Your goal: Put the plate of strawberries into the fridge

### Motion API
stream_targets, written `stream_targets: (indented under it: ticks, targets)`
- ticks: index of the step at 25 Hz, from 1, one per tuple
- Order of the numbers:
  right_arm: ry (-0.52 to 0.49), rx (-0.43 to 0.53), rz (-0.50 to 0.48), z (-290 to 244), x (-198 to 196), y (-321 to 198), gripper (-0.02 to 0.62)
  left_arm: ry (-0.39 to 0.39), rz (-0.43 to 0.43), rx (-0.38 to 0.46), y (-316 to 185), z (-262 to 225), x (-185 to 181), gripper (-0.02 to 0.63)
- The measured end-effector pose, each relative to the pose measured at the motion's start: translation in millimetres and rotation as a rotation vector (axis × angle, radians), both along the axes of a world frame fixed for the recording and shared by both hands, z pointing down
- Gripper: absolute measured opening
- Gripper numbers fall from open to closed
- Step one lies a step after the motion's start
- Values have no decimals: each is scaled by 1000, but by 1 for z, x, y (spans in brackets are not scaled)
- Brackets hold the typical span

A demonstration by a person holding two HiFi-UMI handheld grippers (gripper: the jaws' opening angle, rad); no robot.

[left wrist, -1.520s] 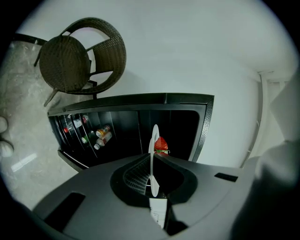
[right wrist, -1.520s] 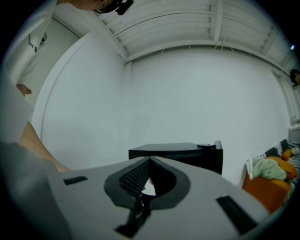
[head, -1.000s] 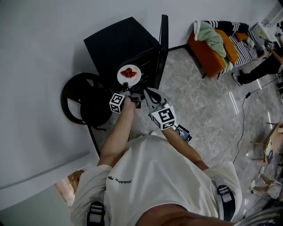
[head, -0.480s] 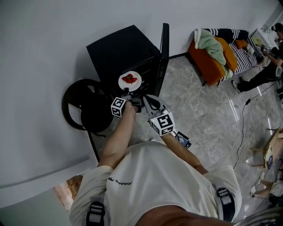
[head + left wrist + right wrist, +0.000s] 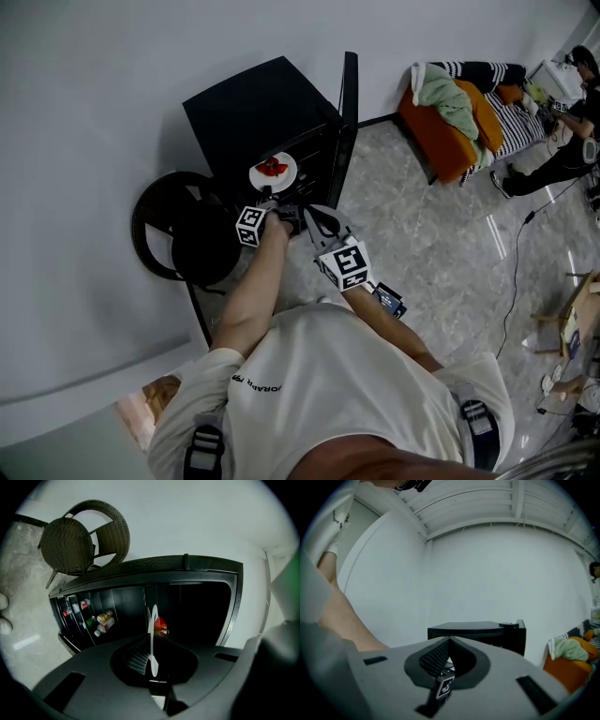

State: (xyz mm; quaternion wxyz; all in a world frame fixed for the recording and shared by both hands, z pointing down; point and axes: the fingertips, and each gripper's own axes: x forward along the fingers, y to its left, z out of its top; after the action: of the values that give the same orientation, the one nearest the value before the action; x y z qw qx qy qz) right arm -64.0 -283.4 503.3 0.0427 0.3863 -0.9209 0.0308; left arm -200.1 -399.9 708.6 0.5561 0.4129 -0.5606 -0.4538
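Glossy white plate (image 5: 285,179); matt black fridge (image 5: 248,108); woven wicker chair (image 5: 75,541); polished stone floor (image 5: 441,234).

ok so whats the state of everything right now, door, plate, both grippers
fridge door: open
plate: held by its rim in front of the fridge, not set down
strawberries: on the plate
left gripper: shut on the plate's rim
right gripper: shut, empty

Small dark print on white T-shirt (image 5: 337,394) — not legible, nothing else readable
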Motion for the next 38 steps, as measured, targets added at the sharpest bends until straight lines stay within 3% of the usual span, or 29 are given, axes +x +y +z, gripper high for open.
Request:
stream_targets:
  ticks: [7, 17, 24, 38]
  targets:
    - [-9, -8, 24, 0, 6, -7, 12, 21, -41, 36, -11, 2, -2, 12]
    - [-24, -11, 33, 1, 10, -11, 12, -54, -53, 17, -19, 19, -10, 12]
    - [-29, -9, 47, -3, 16, -11, 12, -12, -101, 8, -22, 5, -8, 12]
    - [-2, -10, 19, 0, 8, -5, 12, -17, -137, 4, -34, 7, -7, 12]
